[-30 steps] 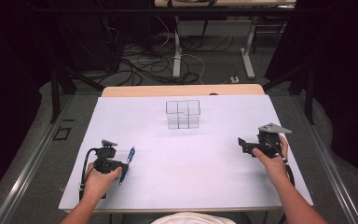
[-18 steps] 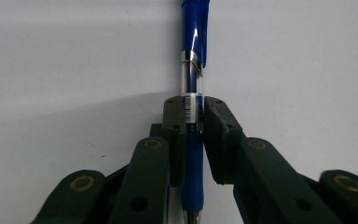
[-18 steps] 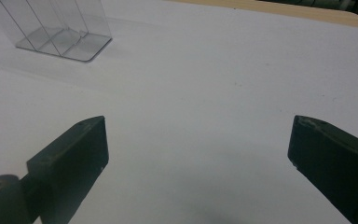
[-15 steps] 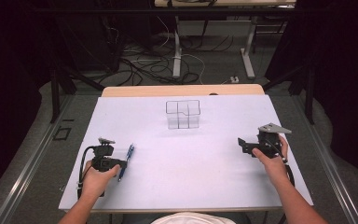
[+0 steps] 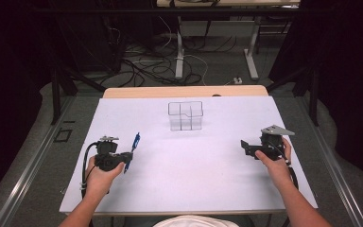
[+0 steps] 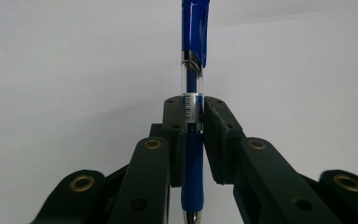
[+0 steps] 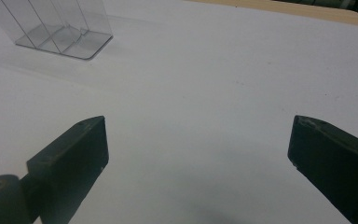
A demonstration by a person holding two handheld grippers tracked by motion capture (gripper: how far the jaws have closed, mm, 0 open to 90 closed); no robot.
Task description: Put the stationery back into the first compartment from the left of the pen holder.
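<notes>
Left hand [image 5: 97,176]: coming in from the near edge of the counter [image 5: 189,184], gripping the left tool [image 5: 128,155] at the counter's left side.
Left tool: its jaws are pressing together on a blue pen [image 6: 192,116], clamping the clear barrel section just below the cap clip, as the left gripper view is showing.
Blue pen: sitting between the jaws and running along them in that view, its blue cap end pointing away over the white surface; in the high view it is slanting toward the far side, just beside the tool body.
Right hand [image 5: 275,165]: holding the right tool [image 5: 244,147] at the counter's right side, well apart from the left one.
Right tool: its jaws are standing wide apart with nothing between them, facing the bare white surface.
Clear organizer [image 5: 185,115]: standing upright farther back near the counter's middle, divided into compartments.
Floor cables [image 5: 142,66]: lying tangled beyond the counter's far edge.
</notes>
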